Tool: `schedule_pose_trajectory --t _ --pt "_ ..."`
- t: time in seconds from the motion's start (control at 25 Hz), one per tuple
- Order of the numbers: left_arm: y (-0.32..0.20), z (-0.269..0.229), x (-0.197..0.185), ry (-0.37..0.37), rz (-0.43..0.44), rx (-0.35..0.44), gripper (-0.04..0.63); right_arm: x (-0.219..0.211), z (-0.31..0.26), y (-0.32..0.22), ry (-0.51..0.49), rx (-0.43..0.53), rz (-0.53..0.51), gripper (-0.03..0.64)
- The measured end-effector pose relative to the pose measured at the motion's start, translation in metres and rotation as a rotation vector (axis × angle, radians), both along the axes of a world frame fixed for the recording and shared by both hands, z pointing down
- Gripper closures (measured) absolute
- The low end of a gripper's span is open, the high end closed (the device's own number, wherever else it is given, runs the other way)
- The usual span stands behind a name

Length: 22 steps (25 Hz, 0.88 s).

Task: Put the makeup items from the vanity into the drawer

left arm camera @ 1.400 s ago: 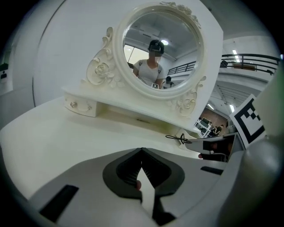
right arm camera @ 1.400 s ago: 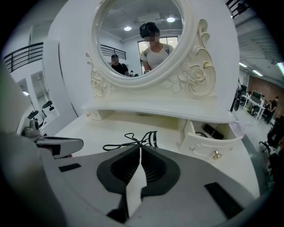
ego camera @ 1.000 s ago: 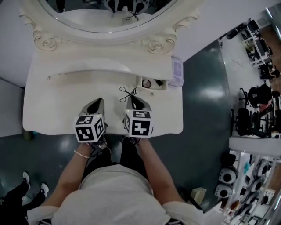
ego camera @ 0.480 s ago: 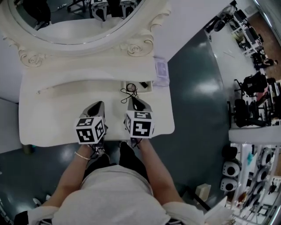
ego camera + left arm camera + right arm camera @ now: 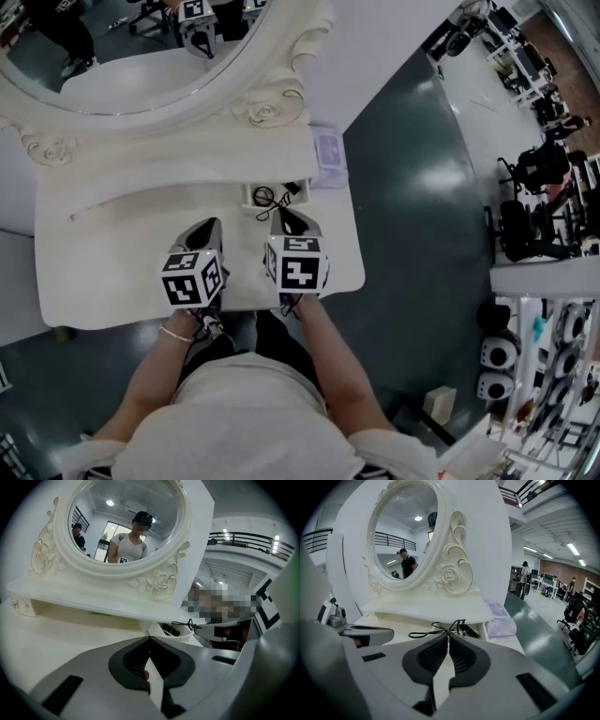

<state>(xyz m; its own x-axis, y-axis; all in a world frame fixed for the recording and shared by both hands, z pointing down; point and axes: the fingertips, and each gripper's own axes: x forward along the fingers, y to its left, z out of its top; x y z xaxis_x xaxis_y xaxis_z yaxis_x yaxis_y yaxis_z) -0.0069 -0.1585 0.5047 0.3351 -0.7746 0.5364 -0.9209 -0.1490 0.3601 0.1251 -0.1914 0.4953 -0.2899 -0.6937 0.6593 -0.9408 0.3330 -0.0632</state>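
- The floor (image 5: 412,216) is dark grey-green and glossy, and runs off to the right towards a busy workshop area.
- The vanity (image 5: 112,272) is all white. It has a flat top and a raised shelf (image 5: 169,169) along the back.
- There's a big oval mirror (image 5: 141,56) in a carved rose frame above the shelf.
- The person (image 5: 244,422) in a light top stands at the front edge, with both arms reaching over the tabletop.
- The left gripper (image 5: 214,222) hovers over the front of the tabletop and points at the shelf. Its jaws are pressed together and I don't see anything pinched in them.
- The right gripper (image 5: 284,214) is just beside it, to the right. Its jaws are together too, and they nip the eyelash curler right at the tips.
- Each gripper has a black-and-white marker cube (image 5: 194,275) on its back end.
- The drawer (image 5: 249,195) is small and open. It sits under the right end of the shelf, just ahead of the right gripper.
- A lilac pack (image 5: 329,157) sits on the right end of the shelf, just above the drawer.
- The eyelash curler (image 5: 266,199) is thin black wire. Its loops stick out left of the jaw tips, and it's right over the drawer's left part.
- A couple of dark items (image 5: 169,630) are inside the drawer, too small to tell what they are.
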Motion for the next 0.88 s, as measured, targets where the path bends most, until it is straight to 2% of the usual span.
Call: schedule_pose_trajectory --t 0.68,0.88 --pt "-0.028 0.014 0.017 -0.001 -0.023 -0.039 0.592 0.017 0.023 -0.027 0.034 -0.101 -0.027 0.591" --pt "-0.024 0.016 0.012 -0.002 -0.044 -0.048 0.592 0.017 0.024 -0.028 0.031 -0.091 -0.024 0.591"
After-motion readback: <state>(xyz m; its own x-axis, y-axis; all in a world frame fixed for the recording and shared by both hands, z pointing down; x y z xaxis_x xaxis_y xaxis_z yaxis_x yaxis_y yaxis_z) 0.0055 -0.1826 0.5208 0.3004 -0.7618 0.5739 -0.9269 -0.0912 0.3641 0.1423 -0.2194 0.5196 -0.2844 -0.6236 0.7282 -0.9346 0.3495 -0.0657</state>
